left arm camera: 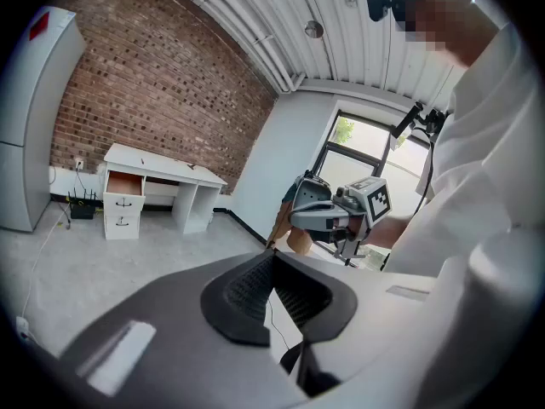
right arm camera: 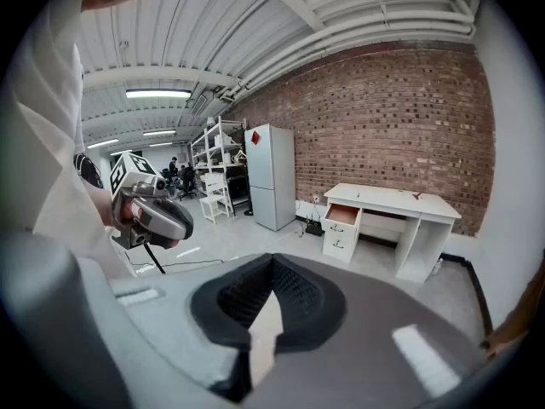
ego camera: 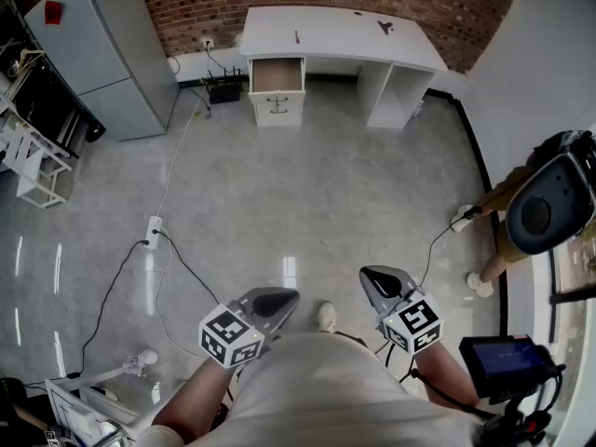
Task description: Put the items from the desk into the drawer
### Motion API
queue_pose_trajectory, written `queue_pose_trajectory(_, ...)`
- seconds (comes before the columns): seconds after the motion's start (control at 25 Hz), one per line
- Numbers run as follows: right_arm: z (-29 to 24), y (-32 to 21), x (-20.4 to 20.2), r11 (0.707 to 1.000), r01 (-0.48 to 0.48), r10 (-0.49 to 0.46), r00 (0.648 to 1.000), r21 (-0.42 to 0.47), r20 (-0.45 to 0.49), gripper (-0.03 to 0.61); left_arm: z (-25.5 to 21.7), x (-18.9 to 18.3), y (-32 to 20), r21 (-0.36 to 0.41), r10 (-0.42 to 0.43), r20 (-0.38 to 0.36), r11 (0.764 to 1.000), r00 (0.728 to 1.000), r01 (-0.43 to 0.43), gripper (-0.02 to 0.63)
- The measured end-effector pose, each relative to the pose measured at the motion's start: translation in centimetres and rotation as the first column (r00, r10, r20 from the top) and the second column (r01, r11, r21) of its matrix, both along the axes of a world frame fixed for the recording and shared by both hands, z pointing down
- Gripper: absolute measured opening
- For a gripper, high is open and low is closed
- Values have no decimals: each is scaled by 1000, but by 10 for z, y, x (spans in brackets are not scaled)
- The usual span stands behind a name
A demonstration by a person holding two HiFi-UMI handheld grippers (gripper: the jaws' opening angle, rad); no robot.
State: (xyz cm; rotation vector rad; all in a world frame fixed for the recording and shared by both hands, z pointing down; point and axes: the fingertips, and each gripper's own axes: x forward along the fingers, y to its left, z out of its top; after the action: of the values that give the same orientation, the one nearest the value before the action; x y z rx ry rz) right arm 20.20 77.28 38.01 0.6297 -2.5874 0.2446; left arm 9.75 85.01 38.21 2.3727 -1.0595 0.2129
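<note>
Window (left arm camera: 356, 143) in left gripper view, not right

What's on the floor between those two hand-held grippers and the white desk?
Only bare grey floor up to the desk, as the head view shows; a power strip lies off to the left.

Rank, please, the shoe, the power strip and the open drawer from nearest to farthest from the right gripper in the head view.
1. The shoe, just left of the right gripper.
2. The power strip, well off to the left.
3. The open drawer, in the desk far ahead.
</note>
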Motion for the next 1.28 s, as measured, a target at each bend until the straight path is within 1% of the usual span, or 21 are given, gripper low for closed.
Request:
queue_pose_trajectory(0.08,5,6,10,1000,2,-2,1000,8,8,2,3,10,5,12,-6,5,1000,1000,6,6)
queue_pose_trajectory(0.16,9,0,23,1000,6,-7,1000,15,15,2,4,23,-1,20,-18,10,1000,1000,18,6)
queue_pose_trajectory(0.24,11,-27,40,1000,19,-19,1000,9,21,2,2,39,-26,19,-36,25,999,999,35,6)
queue_pose_trajectory(0.4,9,-99,71,999,40,-40,999,-12,26,2,-7,68,-90,1,-64,74,998,995,64,6)
queue_pose_trajectory(0.52,16,-128,82,999,28,-26,999,-42,32,2,-7,76,-112,-14,-61,86,998,994,62,6)
queue_pose_trajectory(0.6,21,-145,83,998,6,-4,999,-65,37,2,-6,74,-126,-25,-63,93,997,994,66,6)
queue_pose_trajectory(0.8,28,-196,61,998,-20,21,999,-52,31,2,3,49,-182,-28,-75,70,997,995,77,6)
queue_pose_trajectory(0.96,37,-245,37,997,-51,50,999,-51,-15,12,17,19,-240,-24,-58,39,998,998,59,6)
queue_pose_trajectory(1.12,21,-286,-11,994,-101,99,994,-52,-39,18,4,-31,-291,-8,-17,16,1000,1000,17,6)
queue_pose_trajectory(1.2,10,-320,-37,994,-103,101,994,-31,-50,20,-5,-54,-325,10,2,0,1000,1000,-2,6)
queue_pose_trajectory(1.28,0,-358,-62,994,-107,106,993,-13,-49,20,-11,-77,-359,36,20,10,999,1000,-20,6)
